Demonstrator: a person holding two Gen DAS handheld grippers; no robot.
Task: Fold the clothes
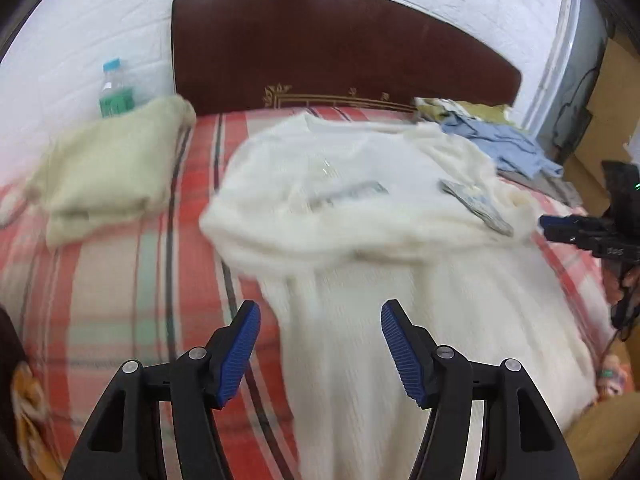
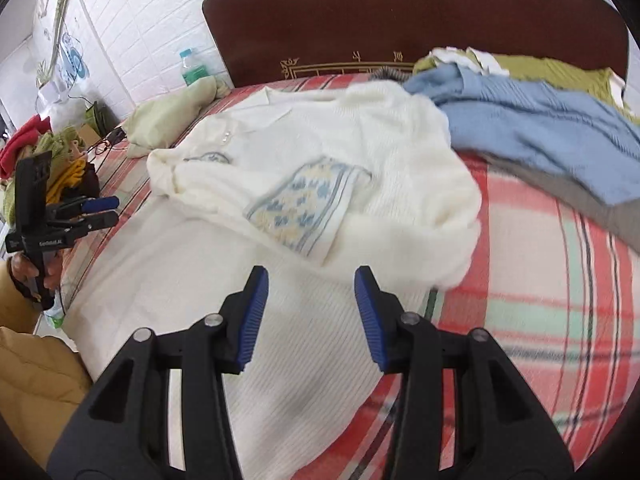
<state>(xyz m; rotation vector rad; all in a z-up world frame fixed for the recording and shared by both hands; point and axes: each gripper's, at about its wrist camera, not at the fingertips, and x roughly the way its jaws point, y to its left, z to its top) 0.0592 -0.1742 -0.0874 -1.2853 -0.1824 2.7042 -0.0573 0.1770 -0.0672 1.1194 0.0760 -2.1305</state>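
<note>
A white knit sweater (image 1: 360, 208) (image 2: 304, 168) lies spread on the plaid bedspread, both sleeves folded in over its chest. One cuff shows a blue and yellow pattern (image 2: 304, 204). My left gripper (image 1: 320, 312) is open and empty, held above the sweater's lower left part. My right gripper (image 2: 311, 276) is open and empty above the sweater's lower right part. The right gripper also shows at the right edge of the left wrist view (image 1: 560, 226). The left gripper shows at the left of the right wrist view (image 2: 100, 212).
The red plaid bed (image 2: 540, 300) has a dark wooden headboard (image 1: 340, 48). A folded pale green garment (image 1: 108, 164) lies at the left, a water bottle (image 1: 114, 88) behind it. A blue sweater (image 2: 540, 128) and olive clothes (image 2: 552, 68) lie at the right. A clothes pile (image 2: 44, 148) sits beside the bed.
</note>
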